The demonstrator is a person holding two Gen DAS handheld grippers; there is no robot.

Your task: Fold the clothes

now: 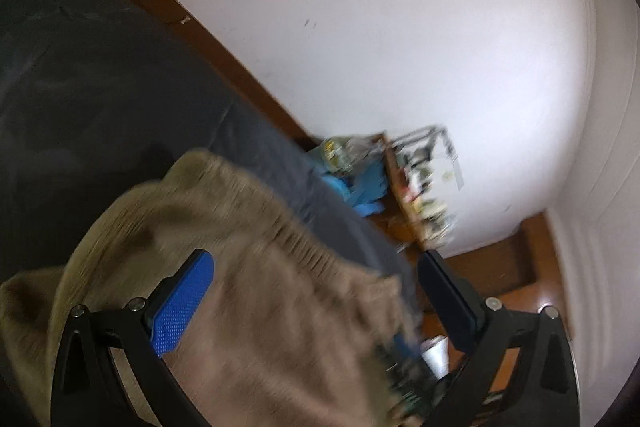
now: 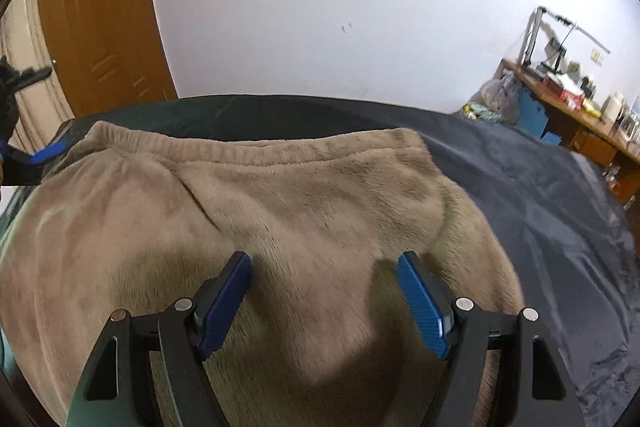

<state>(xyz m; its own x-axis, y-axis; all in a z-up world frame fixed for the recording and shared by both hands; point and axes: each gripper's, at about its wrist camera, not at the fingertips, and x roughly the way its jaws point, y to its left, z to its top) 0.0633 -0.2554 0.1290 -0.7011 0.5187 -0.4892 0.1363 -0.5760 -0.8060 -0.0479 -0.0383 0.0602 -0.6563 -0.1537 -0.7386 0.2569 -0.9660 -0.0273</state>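
Dark bedspread (image 2: 540,187) bears tan fleece garment (image 2: 280,207); both claws, left (image 1: 316,291) and right (image 2: 324,301), gape released above it.

Garment (image 2: 280,211) on bed (image 2: 540,211), wall (image 2: 340,7) behind, desk (image 2: 568,107) to the right

one fleece garment (image 2: 256,211), two hand-held grippers (image 2: 324,303)

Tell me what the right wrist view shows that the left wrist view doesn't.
Right only: the garment's ribbed waistband laid flat, the wooden door, and the left tool at the garment's far corner.
Left only: the wooden floor, plus a fold of cloth draped across the left tool, blurred.
Both: the tan fleece garment on the dark bedspread, the cluttered desk, the white wall. Both tools stand open.
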